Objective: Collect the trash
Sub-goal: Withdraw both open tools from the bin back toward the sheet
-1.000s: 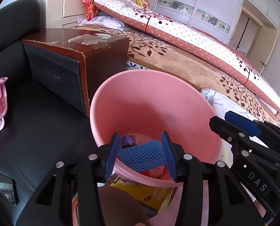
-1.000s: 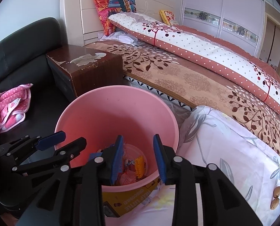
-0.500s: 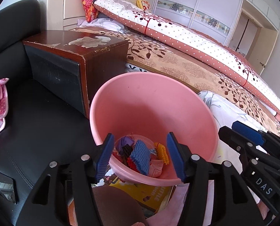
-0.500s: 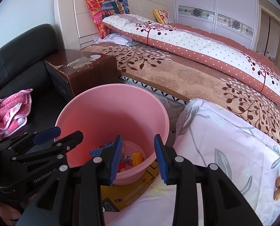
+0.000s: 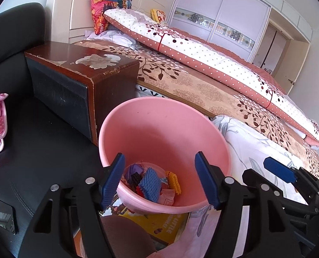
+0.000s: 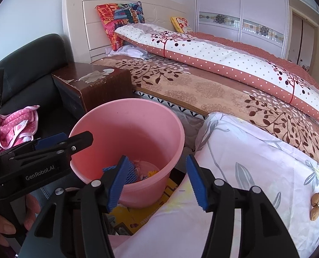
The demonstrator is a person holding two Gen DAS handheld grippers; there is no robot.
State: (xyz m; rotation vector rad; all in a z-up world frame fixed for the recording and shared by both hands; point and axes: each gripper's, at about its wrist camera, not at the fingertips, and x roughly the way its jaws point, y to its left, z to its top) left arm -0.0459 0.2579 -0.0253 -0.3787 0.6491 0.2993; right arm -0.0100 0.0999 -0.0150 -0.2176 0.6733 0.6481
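A pink bucket [image 5: 163,133] [image 6: 127,129] stands beside the bed, with trash at its bottom. A blue foam net [image 5: 150,182] [image 6: 131,173] lies there among a yellow piece [image 5: 174,183] and other scraps. My left gripper [image 5: 159,154] hovers over the bucket's near rim, its jaws opening wide with nothing between them. It also shows at the left of the right wrist view as the left gripper [image 6: 73,142]. My right gripper [image 6: 156,157] hangs at the bucket's right side, jaws opening and empty. Two nut shells [image 6: 315,206] lie on the floral sheet [image 6: 256,161].
A yellow book [image 5: 159,225] lies under the bucket. A worn brown nightstand [image 5: 84,68] stands behind it, next to a black sofa [image 5: 30,150] with a pink cloth [image 6: 17,126]. The bed with a dotted quilt [image 5: 202,56] fills the right.
My left gripper let go of the blue foam net, which dropped into the bucket, and its jaws spread wide. The right jaws widened too, and that gripper drifted right.
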